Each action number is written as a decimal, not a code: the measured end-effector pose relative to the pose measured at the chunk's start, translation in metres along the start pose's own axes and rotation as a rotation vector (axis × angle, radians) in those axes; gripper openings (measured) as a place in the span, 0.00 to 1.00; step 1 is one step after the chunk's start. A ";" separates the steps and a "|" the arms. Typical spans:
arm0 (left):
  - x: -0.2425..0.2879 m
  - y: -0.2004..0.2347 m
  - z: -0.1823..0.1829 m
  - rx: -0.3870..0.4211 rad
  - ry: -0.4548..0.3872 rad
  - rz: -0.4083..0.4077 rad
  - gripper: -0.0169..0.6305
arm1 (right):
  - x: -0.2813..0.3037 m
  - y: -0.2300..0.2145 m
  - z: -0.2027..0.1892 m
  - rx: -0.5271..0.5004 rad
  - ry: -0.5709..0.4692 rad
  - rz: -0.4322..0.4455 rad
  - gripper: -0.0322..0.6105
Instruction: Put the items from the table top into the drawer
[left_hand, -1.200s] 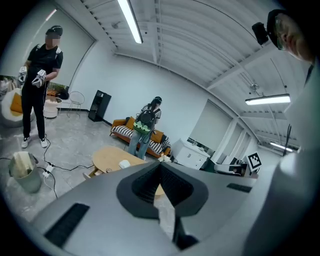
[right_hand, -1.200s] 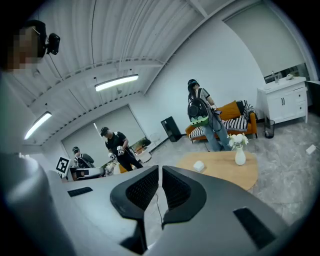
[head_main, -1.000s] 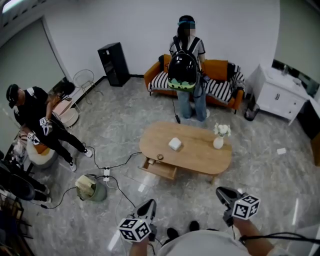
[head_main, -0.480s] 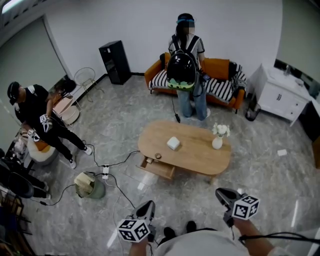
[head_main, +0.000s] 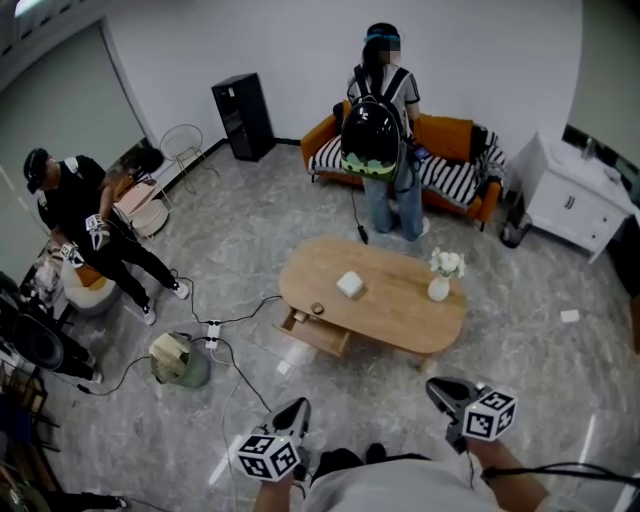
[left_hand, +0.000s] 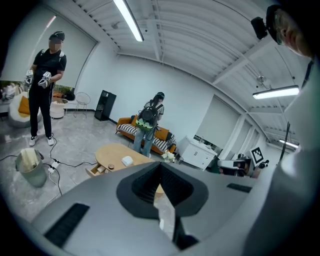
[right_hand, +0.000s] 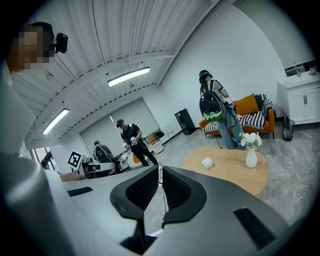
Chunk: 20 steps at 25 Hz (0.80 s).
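Oval wooden surface (head_main: 400, 315) is seen mid-room, long axis running left to right, its right end a little nearer.
- White box (head_main: 350, 284): set left of centre on the surface, roughly square, no clear long axis, corners turned diagonally to the surface's length.
- Small round item (head_main: 318, 309): placed at the near-left edge, just above the drawer; kind cannot be told.
- Vase (head_main: 439, 287) with white flowers: stood upright toward the right end, well apart from the box.
- Drawer (head_main: 316, 334): pulled out toward near-left from under the left end, its mouth exposed.

Left gripper (head_main: 297, 407) and right gripper (head_main: 440, 384) are held low at the near side, well apart from the surface and aimed toward it. Fingers (left_hand: 142, 186) of the left are pressed together at the tips with nothing between; fingers (right_hand: 142, 192) of the right are likewise closed and empty.

Room for moving: bare floor (head_main: 380, 390) is left between grippers and near edge. Cables with a power strip (head_main: 212, 331) and a bin (head_main: 180, 361) are found left of the drawer. A person with a backpack (head_main: 373, 130) is stood off the far edge.
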<state>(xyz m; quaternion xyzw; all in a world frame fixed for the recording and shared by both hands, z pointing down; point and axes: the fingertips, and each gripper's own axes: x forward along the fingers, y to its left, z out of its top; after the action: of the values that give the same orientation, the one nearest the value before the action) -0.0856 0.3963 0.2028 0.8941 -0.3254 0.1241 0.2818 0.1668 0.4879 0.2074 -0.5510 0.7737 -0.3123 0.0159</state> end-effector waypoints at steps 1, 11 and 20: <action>0.001 0.000 0.000 -0.001 0.000 0.003 0.03 | 0.001 -0.002 0.000 -0.001 0.004 -0.001 0.13; 0.012 0.002 0.004 -0.005 -0.002 0.017 0.03 | 0.015 -0.020 -0.001 0.020 0.045 -0.015 0.13; 0.031 0.027 0.013 -0.024 0.008 0.013 0.03 | 0.043 -0.033 0.006 0.037 0.059 -0.040 0.13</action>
<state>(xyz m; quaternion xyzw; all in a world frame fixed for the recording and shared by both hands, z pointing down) -0.0793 0.3565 0.2162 0.8879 -0.3317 0.1255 0.2930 0.1804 0.4418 0.2328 -0.5565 0.7568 -0.3430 -0.0030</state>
